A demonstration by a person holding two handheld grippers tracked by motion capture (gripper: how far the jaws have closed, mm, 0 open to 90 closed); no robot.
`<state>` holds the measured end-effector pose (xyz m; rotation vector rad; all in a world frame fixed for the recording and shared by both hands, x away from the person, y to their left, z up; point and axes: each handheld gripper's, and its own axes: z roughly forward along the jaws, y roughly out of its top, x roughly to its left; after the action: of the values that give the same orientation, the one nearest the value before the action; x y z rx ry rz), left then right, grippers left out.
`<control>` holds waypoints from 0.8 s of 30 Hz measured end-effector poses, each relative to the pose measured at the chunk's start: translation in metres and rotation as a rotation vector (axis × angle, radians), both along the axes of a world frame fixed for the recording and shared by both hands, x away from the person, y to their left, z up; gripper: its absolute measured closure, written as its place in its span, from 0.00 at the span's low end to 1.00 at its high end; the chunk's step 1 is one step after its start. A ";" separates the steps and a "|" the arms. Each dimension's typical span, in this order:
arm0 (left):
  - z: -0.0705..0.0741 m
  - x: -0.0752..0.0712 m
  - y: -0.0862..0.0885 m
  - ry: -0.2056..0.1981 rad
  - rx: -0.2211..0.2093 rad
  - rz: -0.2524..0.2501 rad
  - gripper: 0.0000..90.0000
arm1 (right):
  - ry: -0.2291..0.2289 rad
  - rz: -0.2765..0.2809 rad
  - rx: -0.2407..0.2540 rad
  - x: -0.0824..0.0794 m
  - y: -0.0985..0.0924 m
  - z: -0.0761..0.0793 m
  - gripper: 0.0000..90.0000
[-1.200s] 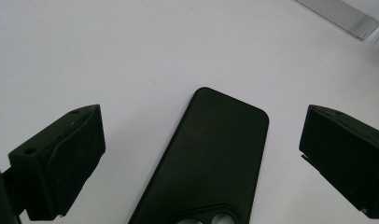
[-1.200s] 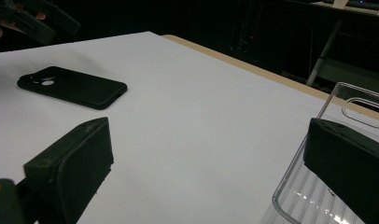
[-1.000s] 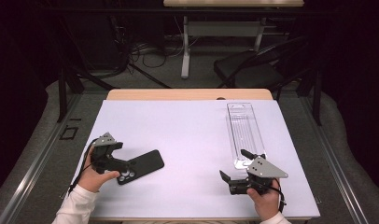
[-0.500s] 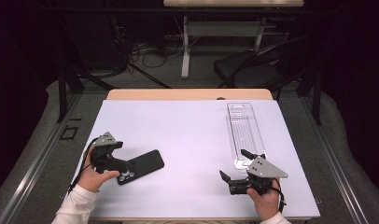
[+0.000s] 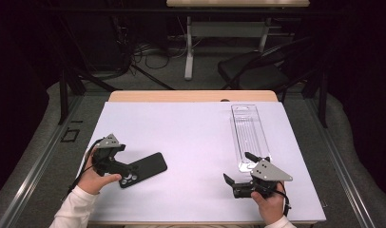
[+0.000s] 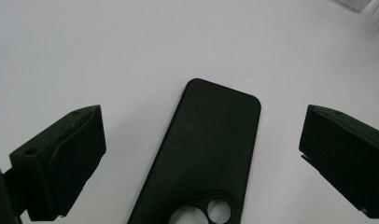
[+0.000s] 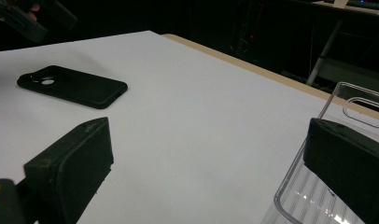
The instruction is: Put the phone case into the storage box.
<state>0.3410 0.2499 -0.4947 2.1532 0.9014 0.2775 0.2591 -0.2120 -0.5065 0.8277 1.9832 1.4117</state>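
Nearest, the left gripper point(image 5: 127, 172) hovers wide open over the flat black rubbery phone case point(image 5: 144, 168) lying on the white table point(image 5: 191, 142); probably light and bendy, best pinched across its long edges. Farther right, the right gripper point(image 5: 234, 173) gapes beside the clear plastic tray point(image 5: 250, 135).

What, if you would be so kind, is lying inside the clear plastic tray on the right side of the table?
The clear plastic tray looks empty; the white table cover shows through its ribbed floor. Its near end is hidden behind the right gripper.
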 end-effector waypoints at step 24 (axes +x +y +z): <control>-0.019 0.013 -0.014 0.080 0.145 -0.094 0.01 | 0.003 -0.001 0.002 0.001 0.001 -0.001 0.01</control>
<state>0.3539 0.2359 -0.5137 2.3474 0.8445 0.2170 0.2597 -0.2113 -0.5070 0.8320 1.9839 1.4130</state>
